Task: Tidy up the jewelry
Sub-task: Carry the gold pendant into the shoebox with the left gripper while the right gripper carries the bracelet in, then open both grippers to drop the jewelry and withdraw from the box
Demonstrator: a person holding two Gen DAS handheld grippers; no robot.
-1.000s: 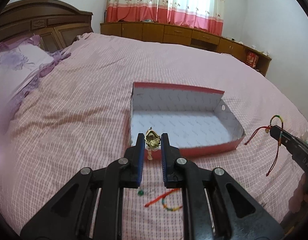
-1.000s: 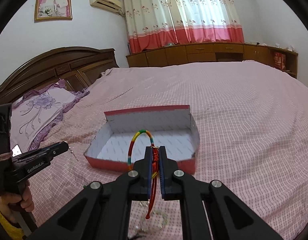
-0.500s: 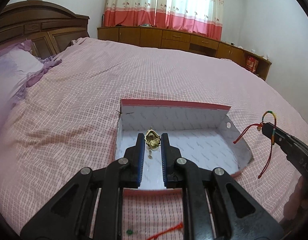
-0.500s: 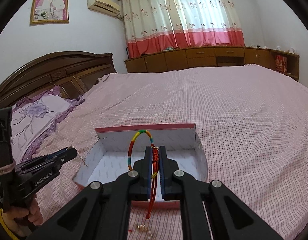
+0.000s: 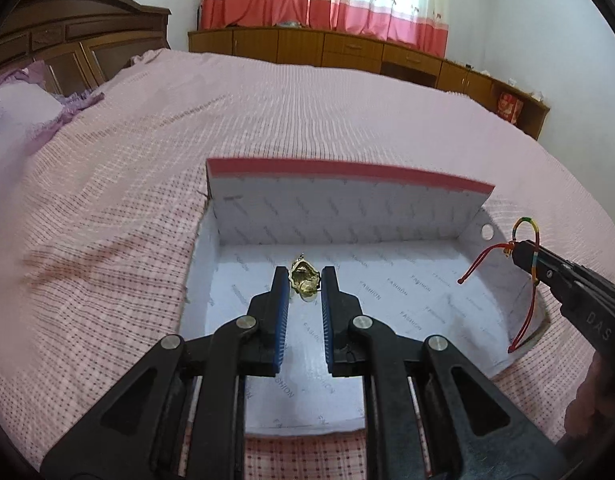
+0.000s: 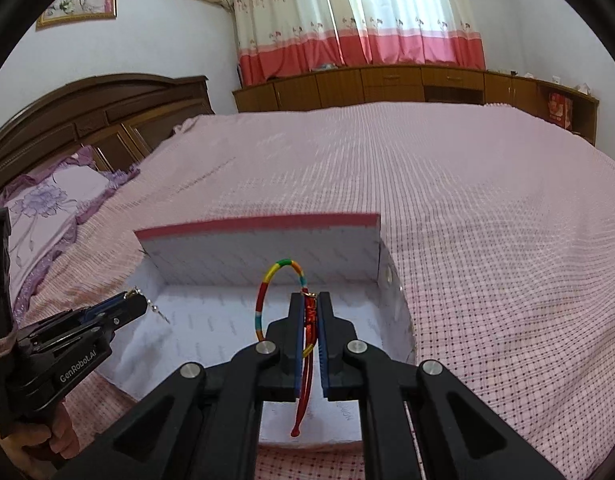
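Observation:
A shallow box (image 5: 347,168) (image 6: 259,222), red outside and white inside, lies open on the pink bedspread. My left gripper (image 5: 304,276) hangs over its inside, shut on a small gold pendant (image 5: 304,278). From the right wrist view the same gripper (image 6: 137,304) shows at the left with a small dangling piece below its tips. My right gripper (image 6: 310,300) is shut on a rainbow-coloured cord bracelet (image 6: 277,270) with red strings (image 6: 303,400) hanging down, also above the box. In the left wrist view that gripper (image 5: 519,250) holds the bracelet (image 5: 525,226) over the box's right wall.
The bed (image 5: 267,120) spreads wide all around the box. A purple flowered pillow (image 6: 47,200) and dark wooden headboard (image 6: 107,108) lie to the left. Low wooden cabinets (image 6: 407,84) and curtains stand beyond. A person's hand (image 6: 47,436) grips the left tool.
Both grippers moved forward and down over the box, which now fills the lower view. The loose jewelry on the bedspread in front of the box has passed out of sight.

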